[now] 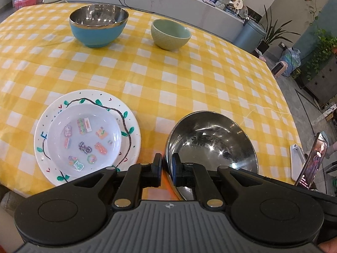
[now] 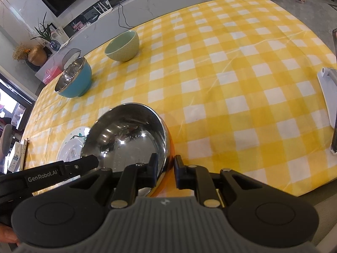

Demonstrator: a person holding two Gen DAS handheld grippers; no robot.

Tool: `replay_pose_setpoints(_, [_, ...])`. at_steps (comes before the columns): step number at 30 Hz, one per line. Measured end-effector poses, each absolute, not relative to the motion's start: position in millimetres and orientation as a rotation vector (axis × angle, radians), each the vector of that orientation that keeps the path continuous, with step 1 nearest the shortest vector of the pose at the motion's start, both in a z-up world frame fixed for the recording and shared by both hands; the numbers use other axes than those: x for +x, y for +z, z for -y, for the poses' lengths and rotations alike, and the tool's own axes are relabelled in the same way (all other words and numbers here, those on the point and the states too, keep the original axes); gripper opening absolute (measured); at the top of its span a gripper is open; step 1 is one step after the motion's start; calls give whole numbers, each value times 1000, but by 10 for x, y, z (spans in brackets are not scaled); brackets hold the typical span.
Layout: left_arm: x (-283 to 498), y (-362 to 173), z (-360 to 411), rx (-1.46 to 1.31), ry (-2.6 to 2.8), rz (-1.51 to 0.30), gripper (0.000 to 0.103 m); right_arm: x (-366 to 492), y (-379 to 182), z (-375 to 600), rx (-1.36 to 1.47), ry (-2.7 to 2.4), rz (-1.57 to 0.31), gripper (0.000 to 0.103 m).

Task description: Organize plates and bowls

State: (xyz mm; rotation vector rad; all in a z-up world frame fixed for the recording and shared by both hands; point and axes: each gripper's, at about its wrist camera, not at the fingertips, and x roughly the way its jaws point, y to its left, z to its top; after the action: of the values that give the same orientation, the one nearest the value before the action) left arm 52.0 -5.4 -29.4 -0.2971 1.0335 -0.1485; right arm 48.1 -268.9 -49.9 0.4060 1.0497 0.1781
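1. While both tools pinch it, steel bowl [image 1: 212, 143] sits tilted at near edge of surface [image 1: 189, 80].
2. Left hand-held gripper [image 1: 167, 164] is nearly closed on bowl's left rim.
3. Right hand-held gripper [image 2: 165, 166] is clamped on right rim.
4. Small plate [image 1: 84, 141] lies stacked on painted plate [image 1: 130, 135], just beside bowl.
5. Blue bowl [image 1: 99, 28] and green bowl [image 1: 170, 34] stand at far side.

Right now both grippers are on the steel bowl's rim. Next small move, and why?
Probably lift the steel bowl a little, level, then carry it toward the blue bowl. The left gripper and right gripper each straddle its near rim, jaws nearly closed, so the grasp looks set. The blue bowl looks wide enough for nesting; the green bowl looks too small.
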Motion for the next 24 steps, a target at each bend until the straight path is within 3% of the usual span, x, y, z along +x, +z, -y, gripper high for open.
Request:
replay_pose_setpoints(6, [518, -279, 73, -288, -163, -1030, 17, 473, -482, 2691, 403, 185, -1041, 21])
replay_pose_setpoints(10, [515, -246, 69, -294, -184, -1019, 31, 466, -439, 2681, 393, 190, -1018, 38])
replay_pose_setpoints(14, [506, -167, 73, -270, -187, -988, 46, 460, -389, 2666, 366, 184, -994, 48])
replay_pose_setpoints(24, [628, 114, -80, -201, -196, -917, 53, 519, -184, 2648, 324, 148, -908, 59])
